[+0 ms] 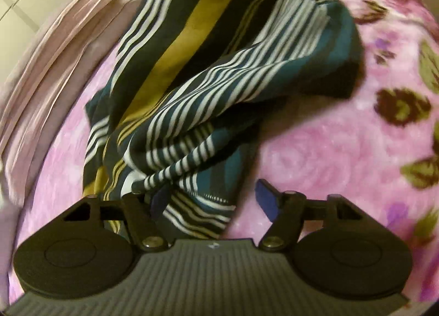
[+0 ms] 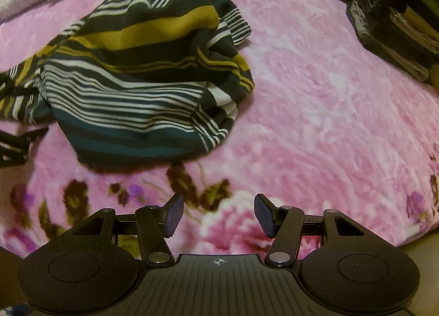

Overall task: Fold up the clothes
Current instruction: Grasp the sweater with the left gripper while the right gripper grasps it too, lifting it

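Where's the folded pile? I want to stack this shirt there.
In the right wrist view, the folded pile sits upper right on the pink blanket, well right of the striped shirt.

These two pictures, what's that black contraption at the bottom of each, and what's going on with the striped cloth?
There is no robot here. A person holds a pair of hand-held tongs in each hand, and a wide-angle camera on each looks forward along its two fingers. That is the black frame at the bottom.

One picture looks out from the left tongs. Part of the striped garment lies between their blue-padded fingers; whether the pads press on it I cannot tell.

The other looks out from the right tongs, which are open and empty above the pink flowered blanket. The same garment lies crumpled there, with a stack of folded clothes at the far right.
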Demonstrator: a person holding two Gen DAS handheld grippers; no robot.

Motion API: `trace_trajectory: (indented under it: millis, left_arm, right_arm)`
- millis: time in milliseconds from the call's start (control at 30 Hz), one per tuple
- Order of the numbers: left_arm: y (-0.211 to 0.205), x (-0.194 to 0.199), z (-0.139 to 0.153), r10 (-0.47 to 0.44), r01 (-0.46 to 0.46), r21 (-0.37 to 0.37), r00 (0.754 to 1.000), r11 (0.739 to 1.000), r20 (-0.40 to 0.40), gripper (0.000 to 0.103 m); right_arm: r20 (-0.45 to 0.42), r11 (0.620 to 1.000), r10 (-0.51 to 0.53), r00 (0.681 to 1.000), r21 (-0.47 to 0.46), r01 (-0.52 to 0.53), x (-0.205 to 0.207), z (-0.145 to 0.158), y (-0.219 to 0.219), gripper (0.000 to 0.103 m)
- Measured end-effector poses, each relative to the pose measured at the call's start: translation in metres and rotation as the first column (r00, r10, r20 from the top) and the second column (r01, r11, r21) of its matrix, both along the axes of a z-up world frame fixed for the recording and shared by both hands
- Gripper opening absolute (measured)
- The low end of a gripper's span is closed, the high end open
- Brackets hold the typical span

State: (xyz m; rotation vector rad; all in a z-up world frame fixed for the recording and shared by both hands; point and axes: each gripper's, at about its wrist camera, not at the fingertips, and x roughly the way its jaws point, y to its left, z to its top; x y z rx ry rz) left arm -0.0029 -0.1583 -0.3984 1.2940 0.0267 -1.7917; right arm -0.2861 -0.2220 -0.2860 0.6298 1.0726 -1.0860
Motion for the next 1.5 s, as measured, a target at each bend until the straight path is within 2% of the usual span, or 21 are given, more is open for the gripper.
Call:
trace_trajectory:
  millis: [33, 67, 100, 233, 333, 400, 533, 567, 633, 700, 733, 767, 800, 867, 967, 1033, 1167, 1233, 1333, 1400, 1500]
  left_arm:
    - [0.0, 0.003, 0.001, -0.019, 0.019, 0.01, 1.0, 1.0, -0.016, 0.039]
    - [-0.001, 0.007, 0.001, -0.018, 0.018, 0.019, 1.0, 1.0, -0.018, 0.018]
    - [-0.002, 0.012, 0.002, -0.003, 0.003, 0.01, 1.0, 1.0, -0.008, 0.011]
    - [0.0, 0.049, 0.022, 0.155, -0.155, 0.008, 0.985, 0.988, -0.08, 0.01]
    - [0.013, 0.075, 0.031, 0.237, -0.239, 0.0, 0.966, 0.971, -0.107, 0.01]
    - [0.02, 0.091, 0.029, 0.287, -0.288, 0.001, 0.953, 0.958, -0.098, 0.01]
    - [0.033, 0.1, 0.016, 0.243, -0.245, -0.025, 0.969, 0.969, -0.052, 0.014]
    - [0.035, 0.098, 0.012, 0.217, -0.219, -0.047, 0.975, 0.975, -0.035, 0.015]
    - [0.043, 0.09, 0.0, 0.137, -0.135, -0.083, 0.99, 0.987, 0.017, 0.029]
    - [0.052, 0.083, -0.016, 0.067, -0.053, -0.145, 0.993, 0.988, 0.095, 0.032]
    - [0.053, 0.082, -0.022, 0.047, -0.026, -0.17, 0.992, 0.985, 0.119, 0.032]
    - [0.055, 0.081, -0.025, 0.036, -0.01, -0.185, 0.99, 0.983, 0.137, 0.032]
    - [0.054, 0.079, -0.027, 0.03, -0.001, -0.186, 0.988, 0.983, 0.153, 0.027]
    - [0.046, 0.076, -0.022, 0.044, -0.016, -0.167, 0.985, 0.986, 0.164, 0.011]
    - [0.031, 0.084, 0.003, 0.125, -0.112, -0.156, 0.989, 0.981, 0.075, 0.008]
    - [0.022, 0.093, 0.033, 0.197, -0.198, -0.162, 0.98, 0.967, -0.026, 0.008]
    - [0.008, 0.115, 0.118, 0.326, -0.376, -0.244, 0.919, 0.894, -0.223, 0.007]
    - [0.002, 0.131, 0.164, 0.371, -0.463, -0.276, 0.87, 0.842, -0.326, 0.006]
    - [0.0, 0.144, 0.226, 0.387, -0.533, -0.335, 0.824, 0.777, -0.413, 0.006]
    - [0.004, 0.147, 0.265, 0.378, -0.557, -0.378, 0.808, 0.739, -0.453, 0.006]
    - [0.015, 0.141, 0.312, 0.36, -0.563, -0.463, 0.813, 0.684, -0.457, 0.006]
  right_arm:
    - [-0.008, 1.0, 0.026, 1.0, -0.011, -0.026, 0.003, -0.002, 0.001, 0.054]
    - [-0.021, 0.997, 0.067, 0.998, -0.03, -0.067, 0.007, -0.004, 0.002, 0.054]
    - [-0.036, 0.993, 0.104, 0.994, -0.048, -0.106, 0.011, -0.006, 0.004, 0.054]
    - [-0.131, 0.936, 0.318, 0.939, -0.112, -0.333, 0.034, -0.016, 0.013, 0.054]
    - [-0.254, 0.836, 0.48, 0.84, -0.157, -0.526, 0.051, -0.033, 0.026, 0.054]
    - [-0.362, 0.735, 0.569, 0.738, -0.179, -0.654, 0.058, -0.048, 0.034, 0.054]
    - [-0.56, 0.572, 0.603, 0.568, -0.193, -0.797, 0.056, -0.082, 0.037, 0.054]
    - [-0.569, 0.546, 0.605, 0.556, -0.211, -0.811, 0.053, -0.087, 0.037, 0.054]
    - [-0.585, 0.502, 0.608, 0.537, -0.24, -0.831, 0.049, -0.094, 0.038, 0.054]
    - [-0.593, 0.47, 0.618, 0.516, -0.247, -0.847, 0.046, -0.098, 0.038, 0.045]
    - [-0.571, 0.473, 0.642, 0.512, -0.23, -0.85, 0.045, -0.099, 0.037, 0.015]
    - [-0.563, 0.487, 0.642, 0.52, -0.224, -0.844, 0.045, -0.1, 0.037, 0.003]
    - [-0.542, 0.508, 0.636, 0.549, -0.242, -0.827, 0.043, -0.096, 0.035, 0.003]
    - [-0.491, 0.579, 0.587, 0.644, -0.301, -0.758, 0.039, -0.078, 0.026, 0.003]
    - [-0.407, 0.677, 0.455, 0.792, -0.42, -0.604, 0.029, -0.029, 0.007, 0.002]
    - [-0.347, 0.695, 0.389, 0.853, -0.496, -0.52, 0.027, 0.01, -0.002, 0.002]
    - [-0.277, 0.648, 0.303, 0.912, -0.642, -0.41, 0.035, 0.093, -0.013, 0.002]
    - [-0.249, 0.589, 0.278, 0.928, -0.719, -0.37, 0.042, 0.14, -0.016, 0.001]
    - [-0.207, 0.506, 0.258, 0.944, -0.803, -0.315, 0.06, 0.201, -0.014, 0.001]
    - [-0.175, 0.445, 0.252, 0.952, -0.852, -0.274, 0.064, 0.241, -0.012, 0.001]
    - [-0.135, 0.374, 0.253, 0.958, -0.899, -0.226, 0.059, 0.288, -0.005, 0.001]
